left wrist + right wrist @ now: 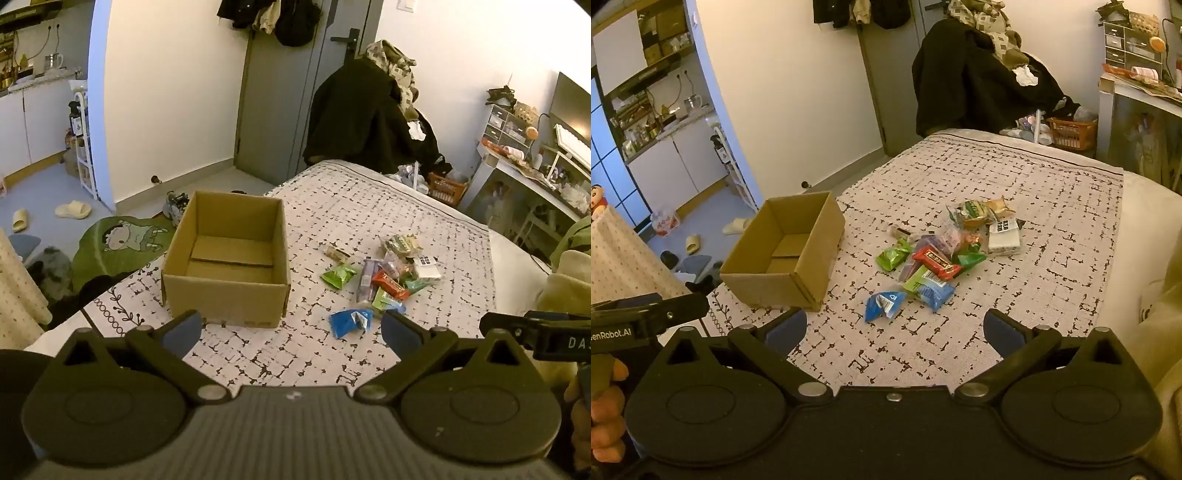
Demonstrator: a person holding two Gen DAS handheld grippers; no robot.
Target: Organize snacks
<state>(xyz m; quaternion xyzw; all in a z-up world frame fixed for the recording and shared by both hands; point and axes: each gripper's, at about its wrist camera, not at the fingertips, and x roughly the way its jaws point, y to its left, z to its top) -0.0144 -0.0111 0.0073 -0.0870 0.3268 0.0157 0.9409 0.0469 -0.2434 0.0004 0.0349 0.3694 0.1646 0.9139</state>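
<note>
Barely started tbh. Snacks [934, 254] piled on bed [1052, 266], right beside empty cardboard box [225, 258]. Left tool [291, 328] and right tool [895, 328] both spread wide, holding nothing. Probably grab blue packet [884, 304] next, nearest.

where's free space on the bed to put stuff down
Bare bedspread lies right of the snack pile, beyond it toward the foot, and between the blue packet and the open grippers. The cardboard box is empty. The pile itself is crowded.
</note>
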